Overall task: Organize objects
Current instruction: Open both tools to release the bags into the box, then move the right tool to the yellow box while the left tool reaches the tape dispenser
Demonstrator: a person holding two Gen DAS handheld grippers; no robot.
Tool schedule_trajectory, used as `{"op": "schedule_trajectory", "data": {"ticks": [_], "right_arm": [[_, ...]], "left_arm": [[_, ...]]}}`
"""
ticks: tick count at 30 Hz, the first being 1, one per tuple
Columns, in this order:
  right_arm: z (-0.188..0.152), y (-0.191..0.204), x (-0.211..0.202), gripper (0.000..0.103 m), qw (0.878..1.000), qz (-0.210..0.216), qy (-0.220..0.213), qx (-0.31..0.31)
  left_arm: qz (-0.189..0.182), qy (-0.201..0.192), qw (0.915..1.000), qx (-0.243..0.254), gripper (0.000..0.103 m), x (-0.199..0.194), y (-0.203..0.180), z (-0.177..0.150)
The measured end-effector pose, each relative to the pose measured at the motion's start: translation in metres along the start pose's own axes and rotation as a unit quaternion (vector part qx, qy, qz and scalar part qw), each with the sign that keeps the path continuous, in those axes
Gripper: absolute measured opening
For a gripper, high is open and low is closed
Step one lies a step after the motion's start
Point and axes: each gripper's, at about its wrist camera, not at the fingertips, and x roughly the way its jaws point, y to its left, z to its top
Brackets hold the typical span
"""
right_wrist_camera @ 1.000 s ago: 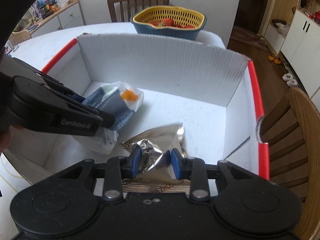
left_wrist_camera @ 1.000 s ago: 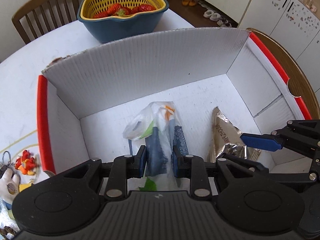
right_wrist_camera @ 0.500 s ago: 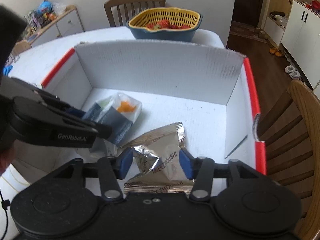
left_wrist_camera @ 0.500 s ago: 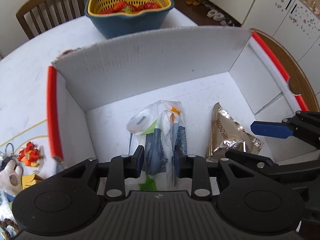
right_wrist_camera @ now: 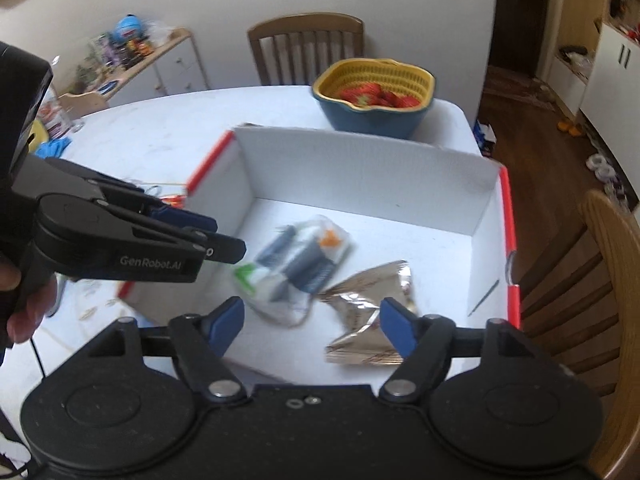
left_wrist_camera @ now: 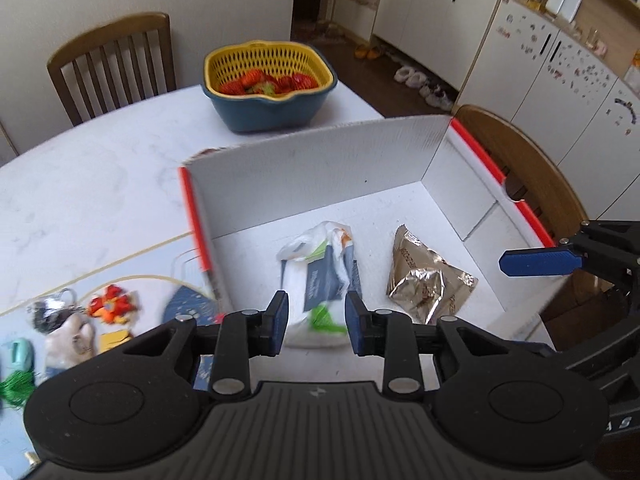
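Released: crinkled foil packet lies flat.

Black hand-held gripper, blue pads, white "GenRobot.AI" lettering

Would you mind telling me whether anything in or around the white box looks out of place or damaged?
Nothing is spilled. The silver foil packet lies crumpled on the floor of the white box, beside the plastic bag of packets, which is bunched and askew. Small trinkets lie scattered on the table left of the box.
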Motion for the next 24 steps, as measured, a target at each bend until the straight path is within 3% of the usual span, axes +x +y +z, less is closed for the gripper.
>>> {"op": "schedule_trajectory", "data": {"ticks": [7,8,9,11,24], "right_arm": [[0.0,0.042,-0.018,0.081,1.0,0.013,0.012,-0.018],[-0.001,0.049,-0.019,0.081,1.0,0.015,0.014,-0.021],[-0.002,0.057,-0.019,0.082,0.999,0.015,0.017,-0.024],[-0.003,0.072,-0.015,0.083,0.999,0.02,0.024,-0.029],[-0.009,0.169,0.012,0.088,0.996,0.038,0.058,-0.047]], "left_arm": [[-0.01,-0.026,0.9996,-0.003,0.03,-0.051,0.031,-0.031],[-0.009,-0.029,0.9995,-0.004,0.034,-0.058,0.037,-0.037],[-0.007,-0.032,0.9994,-0.007,0.04,-0.064,0.044,-0.043],[-0.003,-0.039,0.9991,-0.016,0.074,-0.076,0.059,-0.055],[0.042,-0.037,0.9964,-0.064,0.076,-0.129,0.165,-0.126]]}}
